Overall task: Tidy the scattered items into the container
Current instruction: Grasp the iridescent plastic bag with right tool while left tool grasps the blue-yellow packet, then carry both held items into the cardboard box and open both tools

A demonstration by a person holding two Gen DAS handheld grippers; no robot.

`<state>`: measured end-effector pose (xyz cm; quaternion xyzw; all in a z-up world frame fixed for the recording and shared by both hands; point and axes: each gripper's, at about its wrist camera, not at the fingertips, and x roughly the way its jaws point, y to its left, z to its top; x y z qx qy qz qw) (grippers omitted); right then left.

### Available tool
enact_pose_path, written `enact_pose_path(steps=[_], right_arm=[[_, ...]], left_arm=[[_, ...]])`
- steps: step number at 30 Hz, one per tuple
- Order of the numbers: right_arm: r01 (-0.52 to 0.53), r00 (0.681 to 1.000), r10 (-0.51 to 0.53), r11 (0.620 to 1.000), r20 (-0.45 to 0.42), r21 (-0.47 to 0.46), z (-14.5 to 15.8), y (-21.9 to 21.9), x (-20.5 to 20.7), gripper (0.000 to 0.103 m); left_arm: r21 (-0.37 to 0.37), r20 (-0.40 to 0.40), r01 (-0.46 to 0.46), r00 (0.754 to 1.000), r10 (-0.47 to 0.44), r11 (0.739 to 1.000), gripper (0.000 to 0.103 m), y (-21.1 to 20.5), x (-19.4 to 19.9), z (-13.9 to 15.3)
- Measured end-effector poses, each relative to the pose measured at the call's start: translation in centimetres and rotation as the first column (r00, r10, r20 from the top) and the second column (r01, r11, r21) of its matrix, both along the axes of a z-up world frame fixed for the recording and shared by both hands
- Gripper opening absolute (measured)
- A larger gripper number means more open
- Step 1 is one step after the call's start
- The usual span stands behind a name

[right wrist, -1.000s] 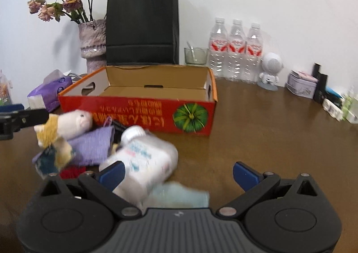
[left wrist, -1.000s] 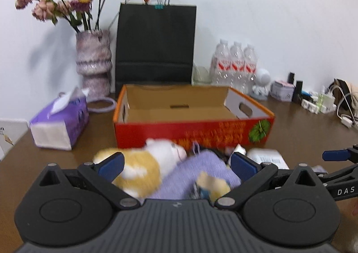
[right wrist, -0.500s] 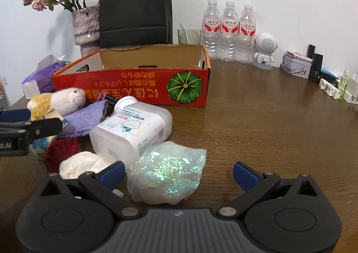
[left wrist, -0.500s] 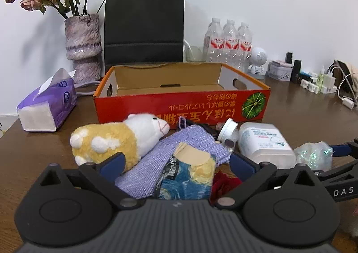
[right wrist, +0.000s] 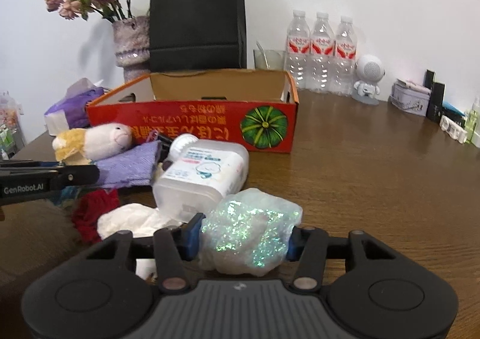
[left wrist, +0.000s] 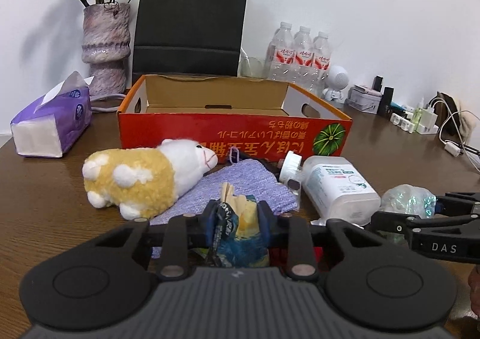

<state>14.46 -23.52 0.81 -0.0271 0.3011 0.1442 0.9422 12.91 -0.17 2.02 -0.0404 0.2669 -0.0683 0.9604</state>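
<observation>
An open red cardboard box (left wrist: 234,135) (right wrist: 192,117) stands behind a heap of items. My left gripper (left wrist: 237,219) has its jaws closing, and both pads press a blue and yellow pouch (left wrist: 240,234). My right gripper (right wrist: 243,237) has its jaws closing too, with its pads against a glittery clear bag (right wrist: 252,225) (left wrist: 408,195). Loose in the heap lie a yellow and white plush toy (left wrist: 144,177) (right wrist: 99,141), a purple cloth (left wrist: 246,183) (right wrist: 129,168), a white plastic bottle (left wrist: 336,189) (right wrist: 204,174), a red woolly item (right wrist: 93,213) and crumpled white tissue (right wrist: 129,219).
A purple tissue pack (left wrist: 51,126), a vase of dried roses (left wrist: 105,48) and a black paper bag (left wrist: 192,24) stand behind and left of the box. Three water bottles (right wrist: 321,54), a small white figure (right wrist: 367,78), toiletries (right wrist: 435,102) and chargers with cables (left wrist: 426,120) line the back right.
Both pairs of jaws came in from wide open: the left onto the pouch, the right onto the glittery bag. The left gripper dipped slightly toward the heap.
</observation>
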Motion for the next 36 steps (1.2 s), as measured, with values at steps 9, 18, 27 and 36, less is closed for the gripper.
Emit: enact_pose_path(steps=[9,18,27,36], right_arm=[[0.002,1.000,-0.002,1.000,0.022,0.020,0.6,-0.1,-0.5,0.050],[-0.003,0.998,0.001,0.999,0.066,0.041,2.2,0.1,-0.8,0.050],[-0.041,0.987,0.028,0.996,0.160,0.076,6.2,2.3,2.3,0.050],[-0.061,0.981,0.034,0.989,0.193,0.133,8.9,5.2,8.2,0.050]], left_arm=[[-0.012,0.017,0.000,1.000,0.001,1.000,0.029,0.2,-0.7,0.5],[-0.024,0.064,0.004,0.998,-0.002,1.000,0.029,0.7,-0.8,2.2],[-0.054,0.152,0.005,0.988,0.004,0.999,0.029,0.8,2.3,5.8],[-0.150,0.191,-0.018,0.980,0.047,0.989,0.029,1.8,7.5,8.2]])
